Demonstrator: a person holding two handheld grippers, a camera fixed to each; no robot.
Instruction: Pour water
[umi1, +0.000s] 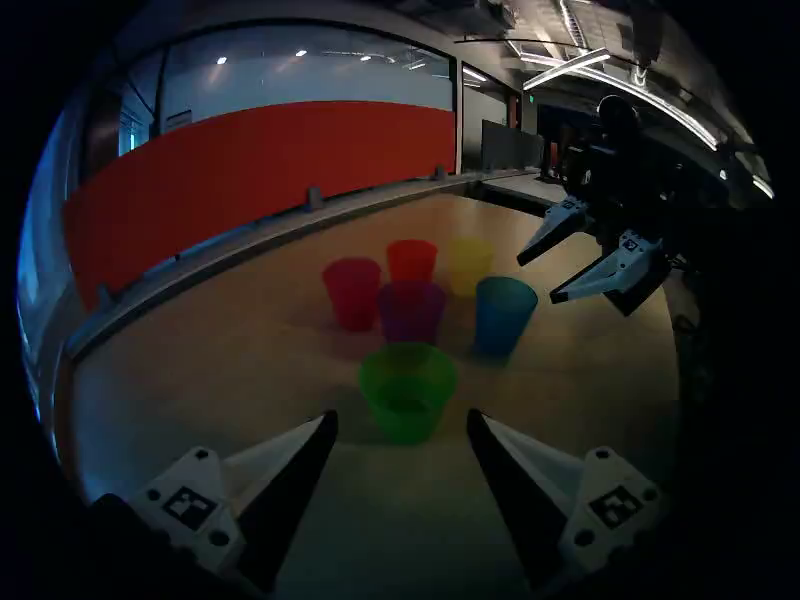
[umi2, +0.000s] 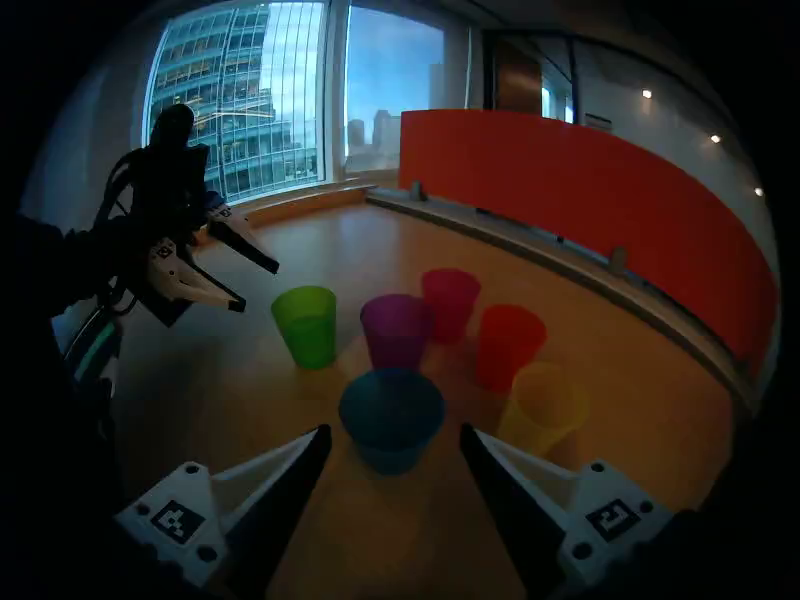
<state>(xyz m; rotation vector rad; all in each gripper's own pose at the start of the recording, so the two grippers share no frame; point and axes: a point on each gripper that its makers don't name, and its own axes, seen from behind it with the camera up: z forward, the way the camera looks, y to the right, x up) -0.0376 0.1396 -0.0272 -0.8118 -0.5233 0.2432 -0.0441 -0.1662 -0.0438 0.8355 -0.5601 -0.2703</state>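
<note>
Several translucent cups stand grouped on a wooden table (umi1: 250, 360). In the left gripper view the green cup (umi1: 407, 391) is nearest, just ahead of my open left gripper (umi1: 400, 425); behind it stand purple (umi1: 411, 311), pink (umi1: 352, 292), red (umi1: 411, 261), yellow (umi1: 466, 266) and blue (umi1: 503, 316) cups. My right gripper (umi1: 538, 282) hovers open beyond the blue cup. In the right gripper view the blue cup (umi2: 391, 419) sits just ahead of my open right gripper (umi2: 393, 440), with the green cup (umi2: 306, 326) farther left, near my left gripper (umi2: 255, 287), which is open and empty.
A low ledge (umi1: 300, 215) and a red wall panel (umi1: 260, 170) run along the table's far side. Large windows (umi2: 250, 100) stand behind the left gripper. A person's dark sleeve (umi2: 60, 270) holds that gripper. Bare tabletop (umi2: 640, 400) surrounds the cups.
</note>
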